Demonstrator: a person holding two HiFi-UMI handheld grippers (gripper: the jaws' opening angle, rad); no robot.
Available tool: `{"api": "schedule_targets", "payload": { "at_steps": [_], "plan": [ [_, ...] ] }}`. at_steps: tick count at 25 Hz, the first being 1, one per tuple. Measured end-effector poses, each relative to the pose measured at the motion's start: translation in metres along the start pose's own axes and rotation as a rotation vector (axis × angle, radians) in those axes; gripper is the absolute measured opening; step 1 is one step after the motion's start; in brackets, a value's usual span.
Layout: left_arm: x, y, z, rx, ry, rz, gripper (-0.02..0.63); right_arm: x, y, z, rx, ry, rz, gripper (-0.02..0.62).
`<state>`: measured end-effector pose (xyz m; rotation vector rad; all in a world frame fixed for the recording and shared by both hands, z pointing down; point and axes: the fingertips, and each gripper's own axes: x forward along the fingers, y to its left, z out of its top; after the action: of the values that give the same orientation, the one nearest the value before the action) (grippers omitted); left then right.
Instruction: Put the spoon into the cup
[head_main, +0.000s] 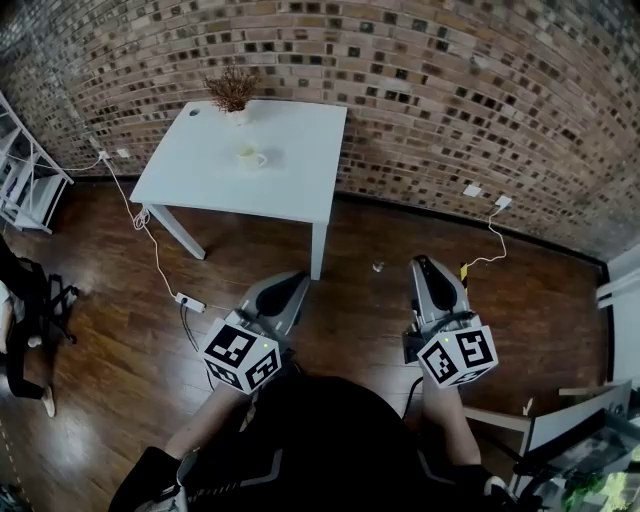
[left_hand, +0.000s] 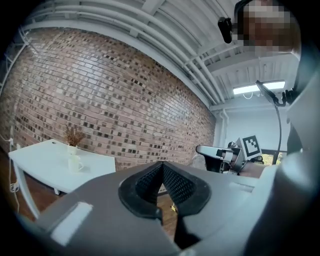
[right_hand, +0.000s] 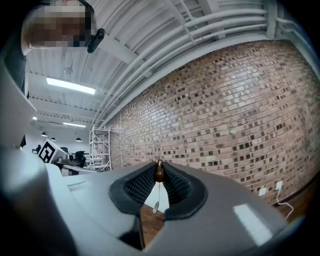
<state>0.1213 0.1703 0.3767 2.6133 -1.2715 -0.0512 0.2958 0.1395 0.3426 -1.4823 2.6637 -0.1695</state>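
Gripped spoon (right_hand: 159, 173); cup (head_main: 250, 157) on table (head_main: 300, 175)

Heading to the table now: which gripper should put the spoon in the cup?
Right: the right gripper is shut on the spoon, while the left gripper is shut and empty. The cup on the table is far from both.

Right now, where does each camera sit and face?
Head view: person's head, steeply down at table, cup; shows forearms, left claw, right claw.
Left gripper view: on left claw, along its shut jaws toward brick wall; shows right claw.
Right gripper view: on right claw, along jaws gripping the spoon.
Shared: head and left gripper views show table and cup.
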Motion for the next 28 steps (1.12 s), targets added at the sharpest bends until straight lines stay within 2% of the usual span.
{"api": "schedule_targets", "payload": {
  "at_steps": [6,13,18,24,28],
  "plan": [
    [-0.022,0.062,0.006,-0.025,-0.005,0.032,-0.006,0.055,0.036,-0.004,-0.012,0.009,0.027,0.048],
    [-0.028,0.108,0.010,-0.035,0.010,0.030,-0.006,0.100,0.062,-0.016,0.000,0.039,0.043,0.048],
    [-0.014,0.133,0.011,-0.066,-0.010,0.057,-0.006,0.120,0.054,-0.020,-0.007,0.059,0.051,0.048],
    [0.017,0.151,0.022,-0.055,0.004,0.072,-0.006,0.155,0.026,-0.010,0.011,0.028,0.061,0.048],
    [0.040,0.168,0.035,-0.032,0.006,0.088,-0.006,0.184,0.022,0.000,0.006,0.007,0.107,0.048]
  ]
}}
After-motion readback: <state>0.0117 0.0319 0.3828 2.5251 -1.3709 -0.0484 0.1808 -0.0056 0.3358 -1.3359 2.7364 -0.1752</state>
